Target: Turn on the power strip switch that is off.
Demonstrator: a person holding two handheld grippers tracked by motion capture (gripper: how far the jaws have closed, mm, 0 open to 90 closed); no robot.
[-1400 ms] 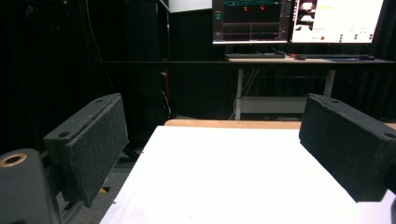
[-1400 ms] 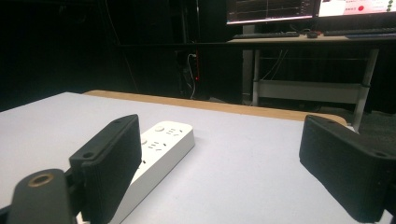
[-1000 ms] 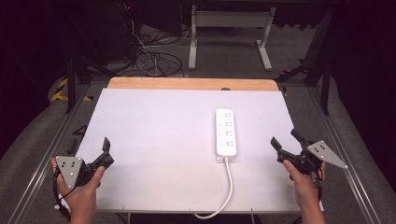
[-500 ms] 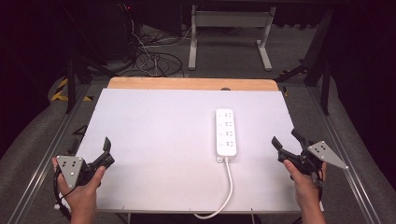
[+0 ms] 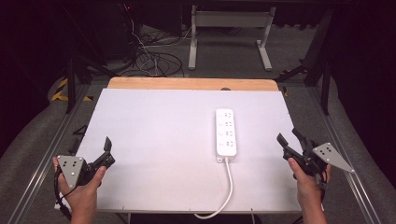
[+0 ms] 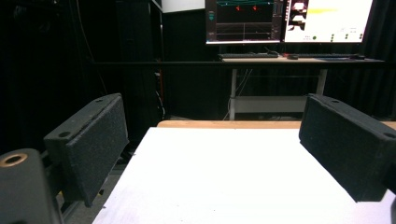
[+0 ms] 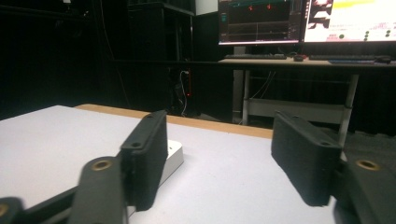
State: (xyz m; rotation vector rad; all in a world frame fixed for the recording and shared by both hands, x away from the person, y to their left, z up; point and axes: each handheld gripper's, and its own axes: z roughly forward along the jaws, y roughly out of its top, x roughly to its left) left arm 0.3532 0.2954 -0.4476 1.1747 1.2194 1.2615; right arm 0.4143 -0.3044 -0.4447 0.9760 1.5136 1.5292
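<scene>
A white power strip (image 5: 226, 131) lies lengthwise on the white table top (image 5: 159, 135), right of centre, its cable (image 5: 224, 191) running to the front edge. My left gripper (image 5: 103, 151) rests at the table's front left corner, held in a hand, open with nothing between its jaws. In the left gripper view the gripper (image 6: 210, 154) has its black pads (image 6: 91, 140) wide apart over bare white surface. My right gripper (image 5: 290, 141) sits at the right edge, open and empty. In the right gripper view the power strip (image 7: 173, 156) peeks out behind the left pad (image 7: 147, 154).
A wooden strip (image 5: 187, 84) borders the table's far edge. Beyond it are cables on the floor (image 5: 149, 56) and a white desk frame (image 5: 229, 28). Monitors (image 6: 285, 18) glow on a desk at the back. Metal rails (image 5: 51, 140) flank the table.
</scene>
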